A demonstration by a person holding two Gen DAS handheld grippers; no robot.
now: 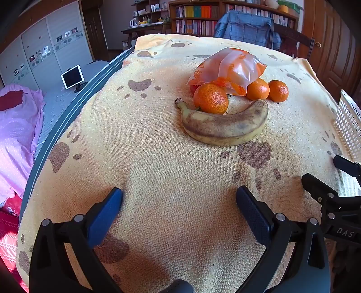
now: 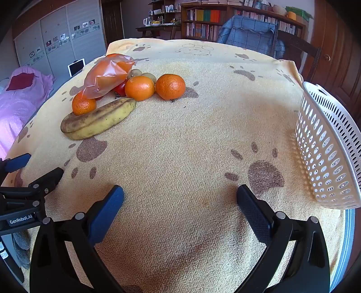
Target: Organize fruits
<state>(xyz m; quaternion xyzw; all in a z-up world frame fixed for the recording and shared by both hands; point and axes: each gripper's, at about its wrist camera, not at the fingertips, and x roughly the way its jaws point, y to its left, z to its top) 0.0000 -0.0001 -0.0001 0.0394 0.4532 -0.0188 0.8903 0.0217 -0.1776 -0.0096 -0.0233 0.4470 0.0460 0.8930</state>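
Note:
A spotted banana [image 1: 225, 126] [image 2: 97, 119] lies on the yellow paw-print towel [image 1: 158, 171] [image 2: 191, 139]. Three oranges [image 1: 211, 98] [image 2: 170, 86] sit behind it beside an orange plastic bag [image 1: 227, 69] [image 2: 108, 75]. Two kiwis [image 2: 149, 76] and a red fruit [image 2: 120, 90] lie by the bag. A white perforated basket [image 2: 329, 144] [image 1: 349, 126] stands at the right. My left gripper [image 1: 179, 198] is open and empty, short of the banana. My right gripper [image 2: 180, 198] is open and empty, between fruit and basket.
The towel covers a table whose left edge drops to a bed with pink bedding [image 1: 18, 126]. A tablet on a stand [image 1: 72, 77] is beside it. A chair with a blue cover [image 2: 248, 33] and bookshelves [image 2: 207, 20] stand behind the table.

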